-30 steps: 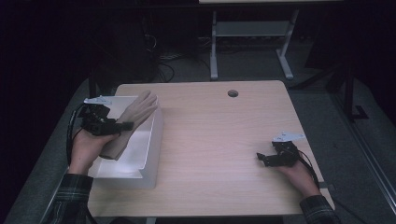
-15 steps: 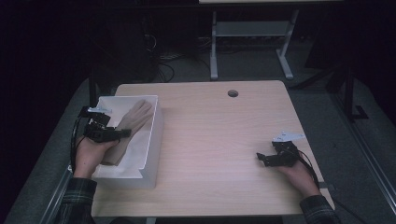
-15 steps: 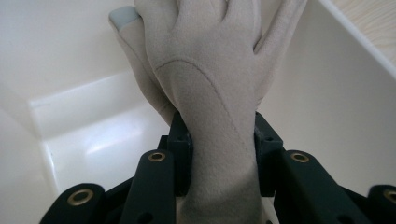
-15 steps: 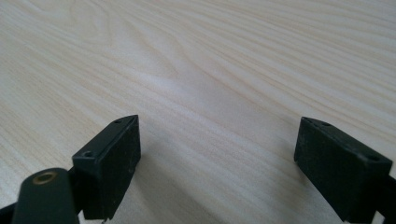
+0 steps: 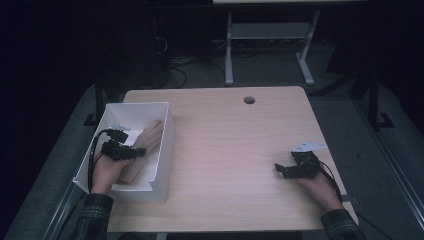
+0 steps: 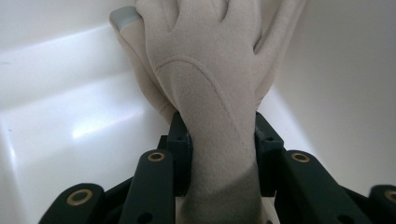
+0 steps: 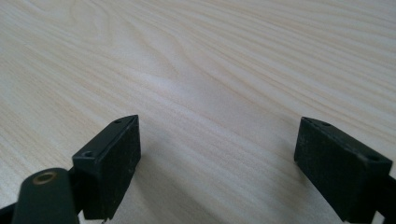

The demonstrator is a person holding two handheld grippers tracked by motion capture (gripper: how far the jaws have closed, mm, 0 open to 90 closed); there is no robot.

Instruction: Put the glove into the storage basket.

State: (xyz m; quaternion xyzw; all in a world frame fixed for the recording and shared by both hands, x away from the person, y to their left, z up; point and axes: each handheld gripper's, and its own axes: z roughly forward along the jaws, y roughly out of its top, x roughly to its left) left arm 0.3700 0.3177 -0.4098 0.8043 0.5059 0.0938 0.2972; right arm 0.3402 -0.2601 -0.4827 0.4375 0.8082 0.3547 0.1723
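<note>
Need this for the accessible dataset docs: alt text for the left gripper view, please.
The left gripper is shut on the cuff end of a beige glove, whose fingers point away into a white bin. The glove's fingertips reach toward the bin's far wall, one tipped with a grey patch.

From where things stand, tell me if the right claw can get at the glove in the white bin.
Probably not without a long reach. The right claw rests open at the table's right side, while the glove lies inside the white bin at the far left, already clamped by the left claw. The bin's wall stands between them.
</note>
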